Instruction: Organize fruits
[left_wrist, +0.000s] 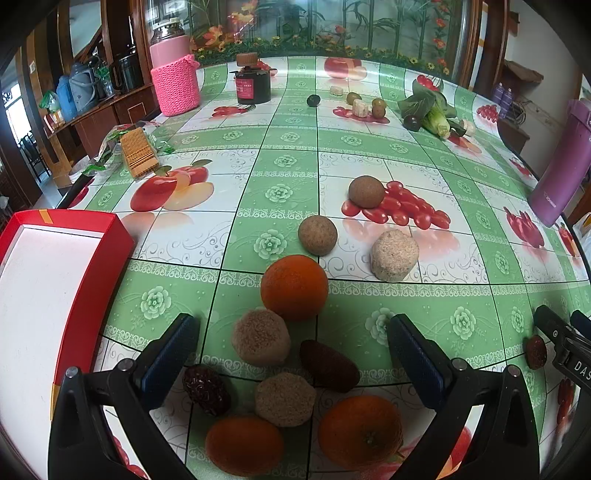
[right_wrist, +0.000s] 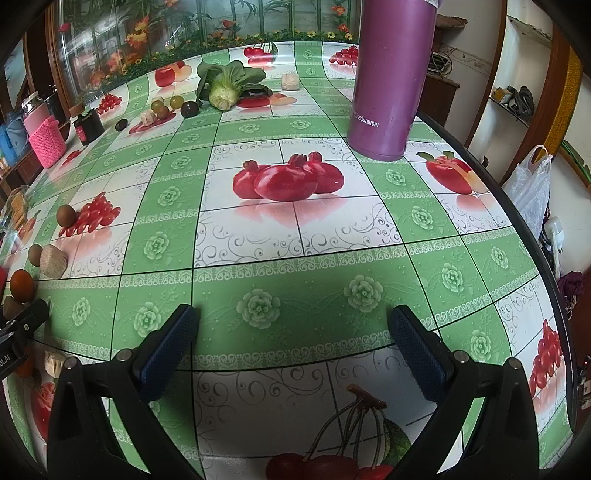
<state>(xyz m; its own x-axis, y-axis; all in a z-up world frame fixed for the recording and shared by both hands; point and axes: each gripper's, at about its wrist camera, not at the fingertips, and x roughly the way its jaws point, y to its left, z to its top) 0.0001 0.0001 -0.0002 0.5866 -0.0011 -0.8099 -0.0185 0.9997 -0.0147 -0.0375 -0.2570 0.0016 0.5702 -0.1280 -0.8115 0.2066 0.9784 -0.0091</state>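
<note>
Hovering spread and empty over a cluster of oranges, dates and round cakes on the worktop, the left tongs seem poised to pick for the red box beside them, while the right tongs, also spread, wait over bare cloth.

The left wrist camera is looking forward and down between the fingers of the left claw, sitting low and close over a cluster of fruits on the tabletop. The right wrist camera is facing the same way along the right claw, close above a bare stretch further right. Both views are sharing the purple flask, the leafy greens and the pink knitted jar.
</note>
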